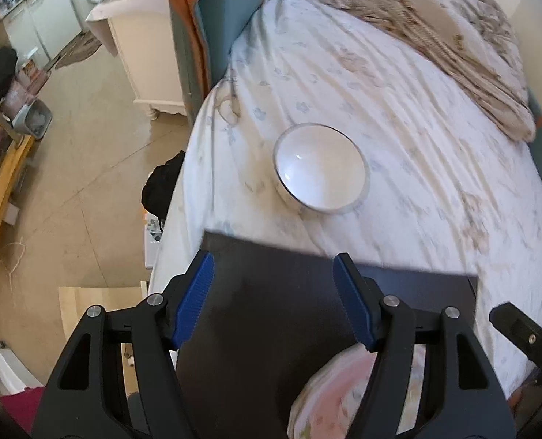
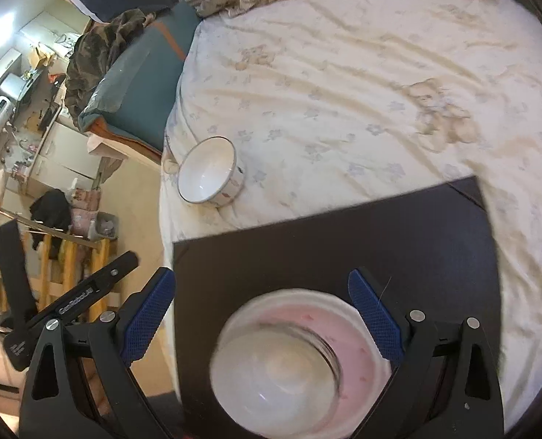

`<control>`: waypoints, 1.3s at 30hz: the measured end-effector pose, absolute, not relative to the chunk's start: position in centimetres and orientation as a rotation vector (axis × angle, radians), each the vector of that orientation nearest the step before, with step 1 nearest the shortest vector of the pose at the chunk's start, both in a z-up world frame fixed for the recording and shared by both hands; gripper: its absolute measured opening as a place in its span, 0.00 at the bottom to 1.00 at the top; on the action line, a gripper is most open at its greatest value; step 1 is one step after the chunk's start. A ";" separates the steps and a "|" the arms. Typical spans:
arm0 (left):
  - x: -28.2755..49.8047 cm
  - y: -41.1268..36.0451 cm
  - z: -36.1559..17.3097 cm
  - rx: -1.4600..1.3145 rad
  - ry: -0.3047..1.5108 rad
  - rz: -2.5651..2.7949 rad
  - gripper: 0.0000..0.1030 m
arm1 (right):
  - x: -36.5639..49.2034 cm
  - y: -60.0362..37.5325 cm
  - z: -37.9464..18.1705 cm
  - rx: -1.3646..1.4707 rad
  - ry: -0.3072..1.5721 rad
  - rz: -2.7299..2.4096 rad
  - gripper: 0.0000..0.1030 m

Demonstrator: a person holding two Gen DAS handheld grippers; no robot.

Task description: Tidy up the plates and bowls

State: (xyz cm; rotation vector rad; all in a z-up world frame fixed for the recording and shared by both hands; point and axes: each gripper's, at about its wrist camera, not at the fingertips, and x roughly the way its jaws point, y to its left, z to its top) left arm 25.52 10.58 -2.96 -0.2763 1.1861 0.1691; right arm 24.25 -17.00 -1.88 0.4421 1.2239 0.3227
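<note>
Left tongs [image 1: 273, 285] and right tongs [image 2: 262, 305], both open and empty, above black board [image 2: 399, 241]; white bowl [image 1: 320, 168] farther on bed [image 1: 435, 146].

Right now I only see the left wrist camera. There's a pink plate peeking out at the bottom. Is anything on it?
Observer: Yes, a clear glass bowl sits on the pink plate.
Operator: Is the right gripper grabbing it?
Observer: No, the right gripper is open, its blue fingers apart above the plate.
Operator: Does the white bowl have pictures outside?
Observer: The white bowl shows small marks on its outer wall, too small to identify.
</note>
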 end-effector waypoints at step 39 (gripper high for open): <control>36.3 11.4 -10.8 -0.292 1.361 0.086 0.07 | 40.0 -5.3 -12.8 0.243 1.433 0.403 0.12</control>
